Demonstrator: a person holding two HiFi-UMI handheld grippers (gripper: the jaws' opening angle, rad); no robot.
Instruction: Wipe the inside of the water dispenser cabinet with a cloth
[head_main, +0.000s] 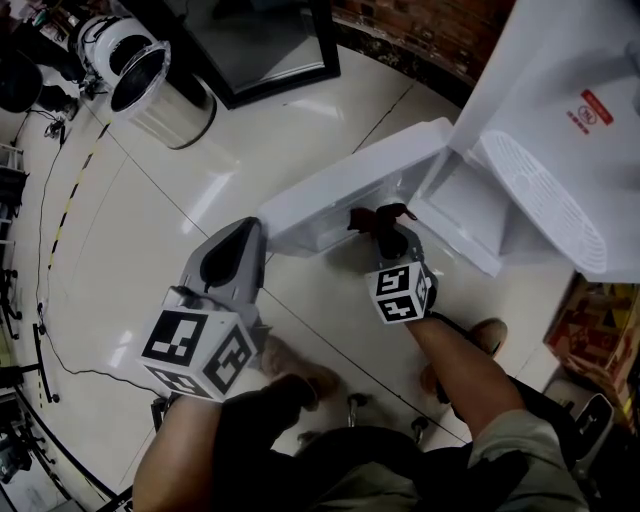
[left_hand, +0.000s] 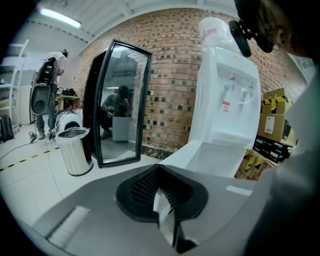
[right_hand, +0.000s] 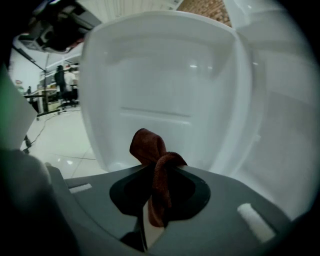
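The white water dispenser (head_main: 560, 130) stands at the upper right, and its lower cabinet door (head_main: 350, 190) hangs open toward me. My right gripper (head_main: 388, 232) is shut on a bunched dark red cloth (head_main: 378, 215), which it holds just in front of the door's inner face. In the right gripper view the cloth (right_hand: 154, 160) sticks up from the jaws before the door's white moulded inside (right_hand: 160, 80), with the cabinet opening (right_hand: 282, 130) to the right. My left gripper (head_main: 243, 240) is shut with nothing in it, left of the door; its closed jaws (left_hand: 165, 212) point toward the dispenser (left_hand: 227, 95).
A steel trash can (head_main: 160, 90) and a black-framed glass panel (head_main: 270, 50) stand at the back left against a brick wall. Cardboard boxes (head_main: 590, 320) sit to the right of the dispenser. My feet (head_main: 300, 370) are on the tiled floor below the grippers. A cable (head_main: 45, 230) runs along the left.
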